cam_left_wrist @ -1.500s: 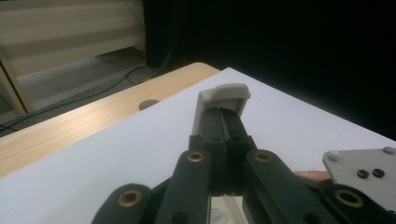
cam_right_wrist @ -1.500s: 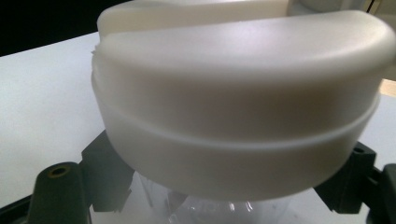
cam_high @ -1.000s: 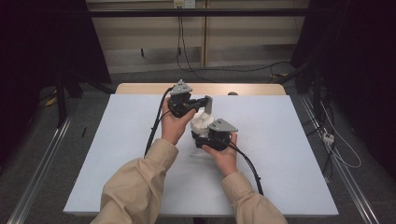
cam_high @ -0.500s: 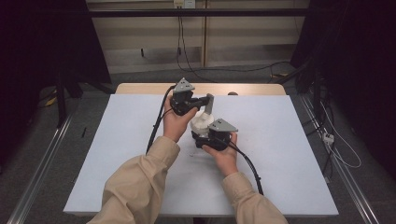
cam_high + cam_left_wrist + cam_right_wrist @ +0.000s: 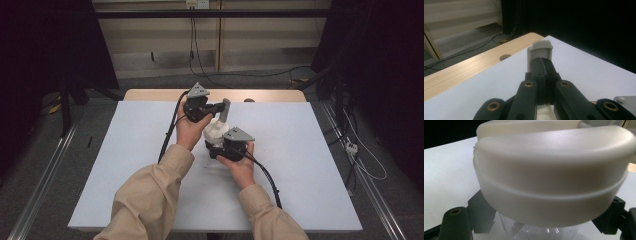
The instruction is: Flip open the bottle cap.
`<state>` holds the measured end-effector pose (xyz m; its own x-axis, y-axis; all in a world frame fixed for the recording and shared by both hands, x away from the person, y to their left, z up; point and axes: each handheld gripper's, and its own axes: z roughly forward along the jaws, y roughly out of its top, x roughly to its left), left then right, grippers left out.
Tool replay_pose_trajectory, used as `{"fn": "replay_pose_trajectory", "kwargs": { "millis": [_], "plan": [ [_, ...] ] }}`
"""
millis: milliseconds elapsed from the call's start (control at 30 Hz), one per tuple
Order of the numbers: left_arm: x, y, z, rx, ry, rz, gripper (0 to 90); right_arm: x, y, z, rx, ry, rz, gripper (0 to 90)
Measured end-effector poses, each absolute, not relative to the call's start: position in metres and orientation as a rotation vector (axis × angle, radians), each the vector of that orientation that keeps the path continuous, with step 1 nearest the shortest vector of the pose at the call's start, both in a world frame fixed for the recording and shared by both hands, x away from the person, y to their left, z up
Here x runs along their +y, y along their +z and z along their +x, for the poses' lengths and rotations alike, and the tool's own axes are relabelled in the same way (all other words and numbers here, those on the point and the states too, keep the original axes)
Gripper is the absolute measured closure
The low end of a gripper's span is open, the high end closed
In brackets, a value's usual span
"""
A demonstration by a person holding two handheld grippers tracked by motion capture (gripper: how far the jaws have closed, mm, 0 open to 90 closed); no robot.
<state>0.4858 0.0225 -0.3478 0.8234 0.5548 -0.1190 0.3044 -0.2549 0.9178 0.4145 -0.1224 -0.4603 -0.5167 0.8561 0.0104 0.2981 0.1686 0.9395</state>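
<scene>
While your right gripper (image 5: 220,142) clamps the white container (image 5: 216,131), your left gripper (image 5: 223,109) pinches its tab (image 5: 540,48) at 12 o'clock. Lid looks on, so opening's left.

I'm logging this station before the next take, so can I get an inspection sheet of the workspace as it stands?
Surface: white table top on a wooden table, its far edge bare wood with a round hole.
Job's things: white rounded container with a seam line around it, between the two hands; a flat white tab stands in the left gripper's jaws.
Clutter: nothing seen.
Grippers: left gripper shut on the white tab; right gripper against the container, jaw tips hidden behind it.
Cables: one black cable trails from the left gripper, another from the right; more lie on the floor beyond.
Surroundings: dark curtains at both sides, pale panel wall behind, metal rails on the floor.
</scene>
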Motion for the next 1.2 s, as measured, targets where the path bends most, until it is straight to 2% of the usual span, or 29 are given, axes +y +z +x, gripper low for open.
{"fn": "replay_pose_trajectory", "kwargs": {
  "millis": [1200],
  "plan": [
    [0.0181,-0.3536,0.4922,0.666,0.269,1.869,90.0,-0.1229,-0.4605,0.4147,1.92,1.344,1.07,19.4]
  ]
}}
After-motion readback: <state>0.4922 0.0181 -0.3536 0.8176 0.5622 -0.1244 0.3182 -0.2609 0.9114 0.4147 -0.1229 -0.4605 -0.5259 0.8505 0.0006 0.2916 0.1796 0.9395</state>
